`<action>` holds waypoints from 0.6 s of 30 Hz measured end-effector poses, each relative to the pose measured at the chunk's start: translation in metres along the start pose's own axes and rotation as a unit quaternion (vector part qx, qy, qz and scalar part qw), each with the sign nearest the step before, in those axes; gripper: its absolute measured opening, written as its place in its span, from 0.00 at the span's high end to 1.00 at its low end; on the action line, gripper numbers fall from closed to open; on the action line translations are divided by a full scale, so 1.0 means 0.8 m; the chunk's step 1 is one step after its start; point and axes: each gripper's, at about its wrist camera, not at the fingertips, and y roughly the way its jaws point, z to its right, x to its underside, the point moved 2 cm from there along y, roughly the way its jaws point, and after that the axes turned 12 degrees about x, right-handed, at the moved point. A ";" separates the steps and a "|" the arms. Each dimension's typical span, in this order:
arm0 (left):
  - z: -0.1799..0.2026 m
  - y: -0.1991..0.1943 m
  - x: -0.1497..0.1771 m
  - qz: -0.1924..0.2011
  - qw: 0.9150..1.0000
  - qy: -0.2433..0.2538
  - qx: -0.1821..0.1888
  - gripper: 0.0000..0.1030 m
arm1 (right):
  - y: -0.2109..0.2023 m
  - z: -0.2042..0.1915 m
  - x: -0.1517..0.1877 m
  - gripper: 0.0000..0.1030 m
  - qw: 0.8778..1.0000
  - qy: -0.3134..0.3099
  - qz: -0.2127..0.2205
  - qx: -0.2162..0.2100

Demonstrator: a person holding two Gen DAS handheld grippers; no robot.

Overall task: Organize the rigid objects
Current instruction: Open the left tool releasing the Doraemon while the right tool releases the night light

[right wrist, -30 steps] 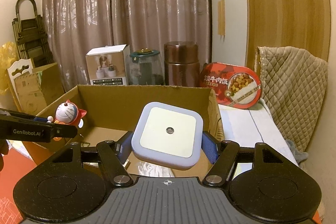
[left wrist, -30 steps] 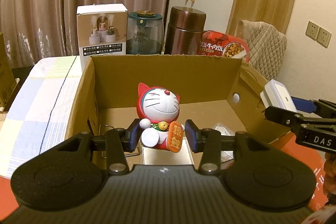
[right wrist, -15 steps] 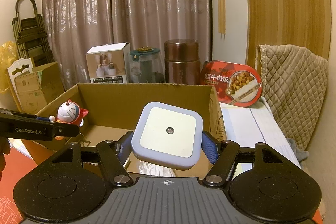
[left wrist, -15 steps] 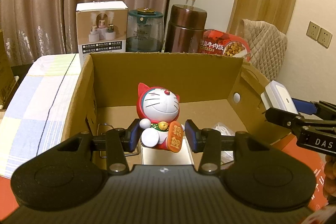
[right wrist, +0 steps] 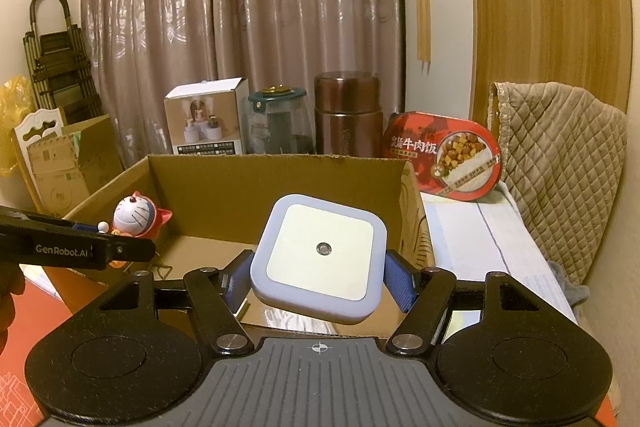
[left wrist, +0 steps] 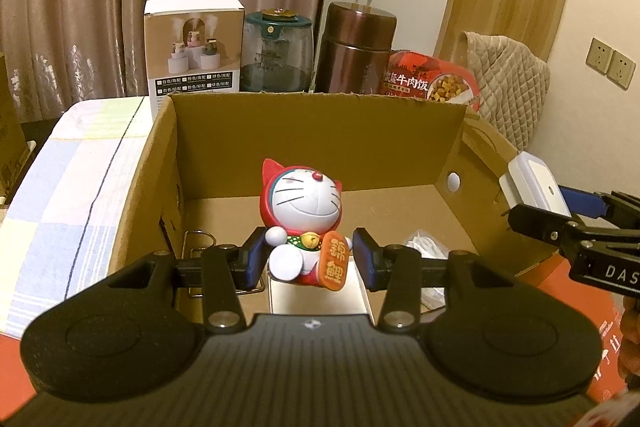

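Note:
My left gripper point(left wrist: 308, 261) is shut on a red and white Doraemon cat figurine point(left wrist: 306, 215) and holds it above the near part of an open cardboard box point(left wrist: 320, 119). My right gripper point(right wrist: 318, 277) is shut on a square white night light point(right wrist: 320, 257) with a pale blue rim, held over the box's point(right wrist: 276, 179) near right corner. The figurine point(right wrist: 134, 217) and the left gripper's arm show at the left of the right wrist view. The night light point(left wrist: 536, 185) shows at the box's right wall in the left wrist view.
Inside the box lie a metal wire clip point(left wrist: 198, 247), a flat shiny plate point(left wrist: 316, 297) and a white plastic bag point(left wrist: 424, 247). Behind the box stand a white carton point(left wrist: 194, 49), a green-lidded jar point(left wrist: 278, 53), a brown canister point(left wrist: 354, 47) and a red meal tray point(left wrist: 430, 81).
Both grippers have held their objects and drifted only slightly toward the box. The night light sits a little further over the box's right wall.

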 end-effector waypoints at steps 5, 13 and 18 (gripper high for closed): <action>-0.003 -0.008 -0.004 0.020 1.000 -0.003 -0.006 0.54 | 0.000 0.001 0.001 0.37 1.000 0.003 0.001 0.001; -0.001 -0.010 -0.009 0.024 1.000 -0.001 -0.006 0.54 | -0.001 0.003 0.000 0.37 1.000 0.006 0.000 0.002; 0.000 -0.009 -0.008 0.021 1.000 -0.001 -0.007 0.54 | -0.001 0.003 0.001 0.37 1.000 0.006 -0.001 0.002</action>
